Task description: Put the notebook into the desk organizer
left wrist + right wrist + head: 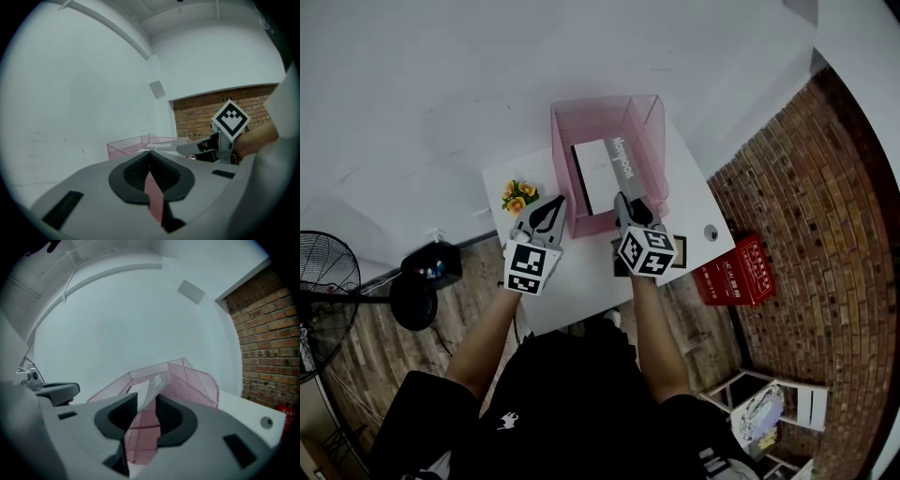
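Notebook (pixel 592 176) is inside the pink mesh desk organizer (pixel 652 141), standing on edge and leaning, white cover facing left in head view, printed spine up. Organizer sits at the far end of the white surface (pixel 581 274). Right gripper (pixel 623 200) is at the organizer's near wall. In the right gripper view its fingers (pixel 123 409) are slightly apart and not clamped; the notebook's edge (pixel 152 389) shows in the gap between the tips with pink mesh (pixel 197 383) behind, and contact can't be told. Left gripper (pixel 555 202) is just left of it, near the organizer's front-left corner. Left gripper view shows its fingers (pixel 136 171) together at the tips with nothing held, organizer (pixel 124 147) and notebook spine (pixel 159 146) beyond, and the right gripper (pixel 185 148) off to the side. Small orange flowers (pixel 517 196) sit on the surface left of the organizer. Red box (pixel 736 272) is on the floor by the brick wall, fan (pixel 328 281) at far left.
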